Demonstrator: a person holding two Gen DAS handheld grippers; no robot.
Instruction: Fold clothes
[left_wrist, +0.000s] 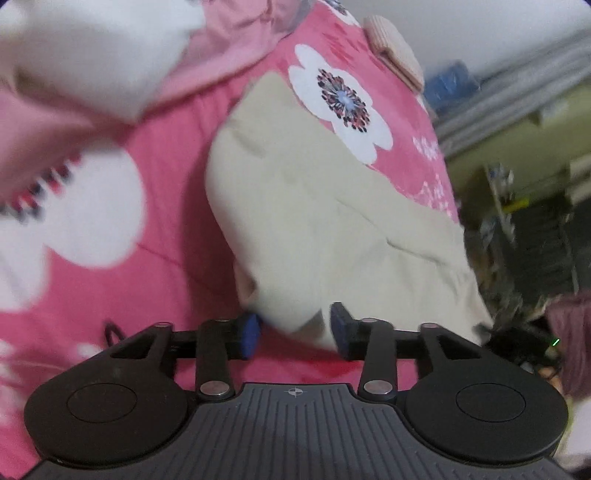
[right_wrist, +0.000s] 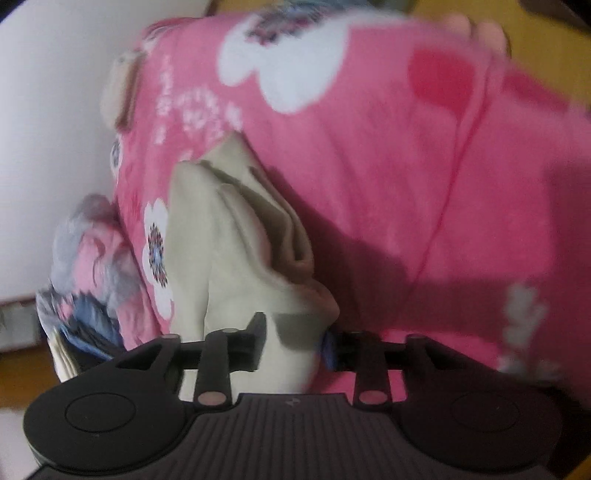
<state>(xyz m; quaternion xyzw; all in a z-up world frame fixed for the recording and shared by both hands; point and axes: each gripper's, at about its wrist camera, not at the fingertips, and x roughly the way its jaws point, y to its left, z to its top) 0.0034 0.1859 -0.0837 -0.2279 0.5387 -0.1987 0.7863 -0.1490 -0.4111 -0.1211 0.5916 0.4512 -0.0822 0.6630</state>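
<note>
A cream garment (left_wrist: 314, 221) lies crumpled on a pink flowered bedspread (left_wrist: 166, 177). My left gripper (left_wrist: 295, 332) is open at the garment's near edge. A loose corner of cloth sits between its blue pads (left_wrist: 251, 332), and pink bedspread shows in the gap below. In the right wrist view the same garment (right_wrist: 229, 266) is bunched into folds that rise toward my right gripper (right_wrist: 293, 343). That gripper is shut on a thick wad of the cloth, which fills the space between its fingers. Both views are blurred.
White and pale pink clothes (left_wrist: 92, 55) are heaped at the far left of the bed. A folded beige striped piece (left_wrist: 395, 51) lies near the far edge and shows again as a beige piece (right_wrist: 122, 92). A grey, blue and pink floral cloth (right_wrist: 88, 258) hangs at the left. Room clutter (left_wrist: 535, 240) is past the bed edge.
</note>
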